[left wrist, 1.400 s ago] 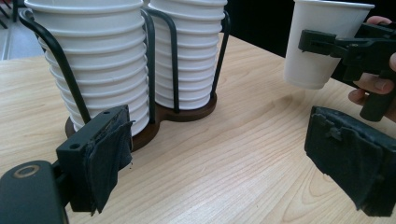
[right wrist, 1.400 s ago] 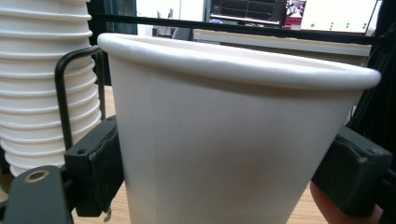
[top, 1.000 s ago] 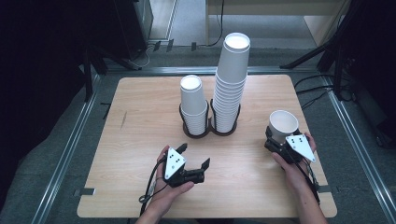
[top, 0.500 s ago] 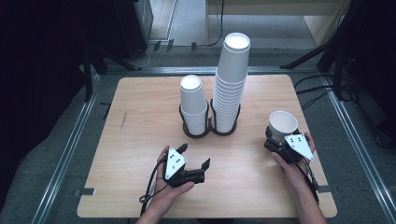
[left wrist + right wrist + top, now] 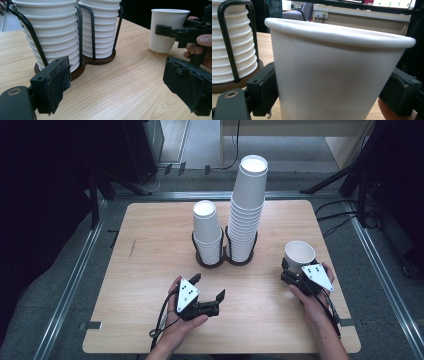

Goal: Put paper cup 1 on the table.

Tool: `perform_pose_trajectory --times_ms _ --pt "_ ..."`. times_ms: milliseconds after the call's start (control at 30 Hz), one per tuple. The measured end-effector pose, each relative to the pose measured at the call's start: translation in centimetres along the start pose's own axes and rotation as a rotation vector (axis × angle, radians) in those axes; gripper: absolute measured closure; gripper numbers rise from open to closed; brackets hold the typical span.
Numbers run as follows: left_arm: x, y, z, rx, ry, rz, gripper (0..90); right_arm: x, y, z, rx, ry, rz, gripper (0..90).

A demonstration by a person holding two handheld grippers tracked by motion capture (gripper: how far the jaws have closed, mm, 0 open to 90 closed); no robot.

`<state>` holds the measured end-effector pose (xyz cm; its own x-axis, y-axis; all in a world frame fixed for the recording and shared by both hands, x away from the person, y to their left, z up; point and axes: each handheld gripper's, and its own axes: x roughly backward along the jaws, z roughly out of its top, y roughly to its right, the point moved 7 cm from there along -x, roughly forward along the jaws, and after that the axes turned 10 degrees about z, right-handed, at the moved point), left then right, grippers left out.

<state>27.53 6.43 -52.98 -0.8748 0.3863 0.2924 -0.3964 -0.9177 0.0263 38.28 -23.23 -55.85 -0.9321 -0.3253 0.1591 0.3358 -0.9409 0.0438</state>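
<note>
- The single paper cup (image 5: 299, 255) stands upright, mouth up, to the right of the cup holder (image 5: 224, 254) and well apart from it, near the right edge of the counter (image 5: 150, 245). In the left hand-held gripper view the cup's base looks to sit on the wood.
- The right hand-held gripper (image 5: 292, 270) is closed on this cup: in the right gripper view its 2 black pads (image 5: 265, 90) press against the cup wall, 1 on each side. Its jaws have just been closing a little further, with the cup between them.
- The person's right hand (image 5: 312, 295) holds that hand-held gripper from the near side of the cup.
- The cup holder, a dark base with black wire loops, stands at the middle of the counter and carries 2 stacks: a tall stack (image 5: 246, 210) on its right side and a short stack (image 5: 207, 232) on its left.
- The left hand-held gripper (image 5: 207, 287) lies in front of the cup holder, nearer the person, with its jaws spread wide and nothing between them; they point towards the holder and the single cup.
- The left hand (image 5: 182, 325) grips it from below.
</note>
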Motion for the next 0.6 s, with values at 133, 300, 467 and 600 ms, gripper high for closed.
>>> perform_pose_trajectory --times_ms 133,300,467,600 --pt "-0.01 0.08 -0.05 -0.002 -0.004 -0.001 8.1 0.02 0.09 -0.02 -0.006 -0.002 -0.004 13.1" --pt "-0.03 0.13 -0.07 -0.003 -0.004 -0.002 8.1 0.01 0.21 -0.10 -0.023 -0.007 -0.008 12.9" --pt "-0.02 0.13 -0.06 -0.003 -0.004 -0.003 8.1 -0.01 0.25 -0.33 -0.042 -0.026 -0.014 12.6" --pt "-0.01 0.11 -0.05 -0.002 -0.004 -0.003 8.1 0.01 0.34 -0.39 -0.054 -0.033 -0.018 12.2"
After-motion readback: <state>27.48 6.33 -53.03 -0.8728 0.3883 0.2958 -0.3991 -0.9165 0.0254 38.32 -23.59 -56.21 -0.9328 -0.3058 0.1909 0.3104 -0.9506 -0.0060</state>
